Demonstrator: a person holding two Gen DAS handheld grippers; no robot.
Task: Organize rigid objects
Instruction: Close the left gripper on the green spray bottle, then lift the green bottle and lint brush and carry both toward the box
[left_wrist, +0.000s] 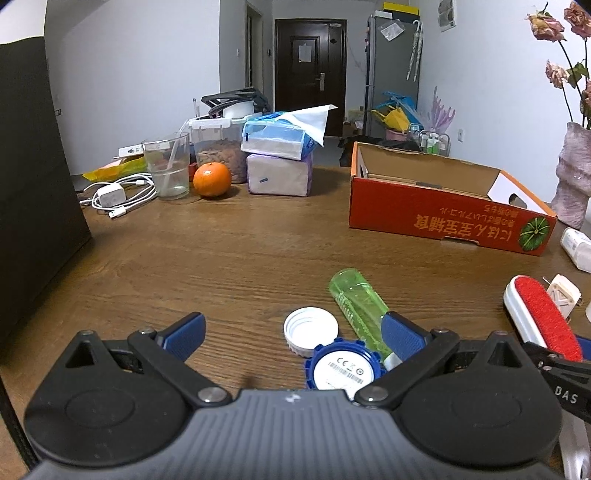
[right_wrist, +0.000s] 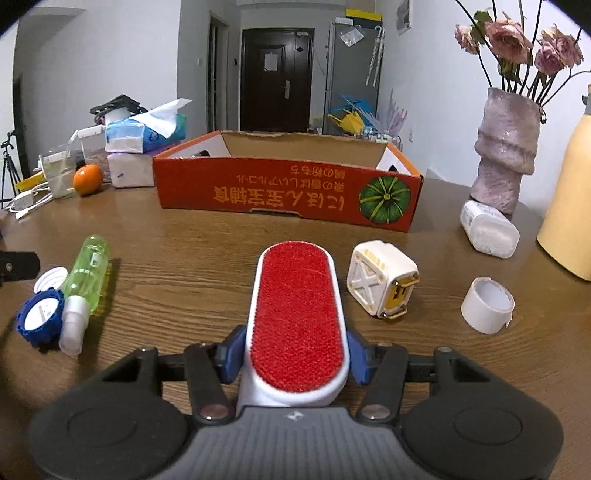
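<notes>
Judging by how things lie, the tidying has barely begun: the orange cardboard box at the far side of the worktop shows only bare inner walls, and nothing can be seen inside it, though its floor is hidden from both views.

The right gripper has its blue pads pressed against both sides of the red lint brush, near its white handle end. The brush lies flat along the line of the fingers and appears to rest on the wood, so this reads as the first pick, gripped but not yet lifted.

The left gripper stands wide with nothing between its pads. It hovers low over a small cluster: a white screw cap, a blue round tag with a white label, and a green spray bottle lying on its side. The right pad sits just beside the bottle, but I cannot tell whether it touches.

Everything else waits on the wood. To the right of the brush lie a white plug adapter, a roll of white tape and a small white bottle on its side near the vase.

So nearly all the work is left: the brush needs carrying to the box, then the cluster on the left, then the three pieces on the right.
</notes>
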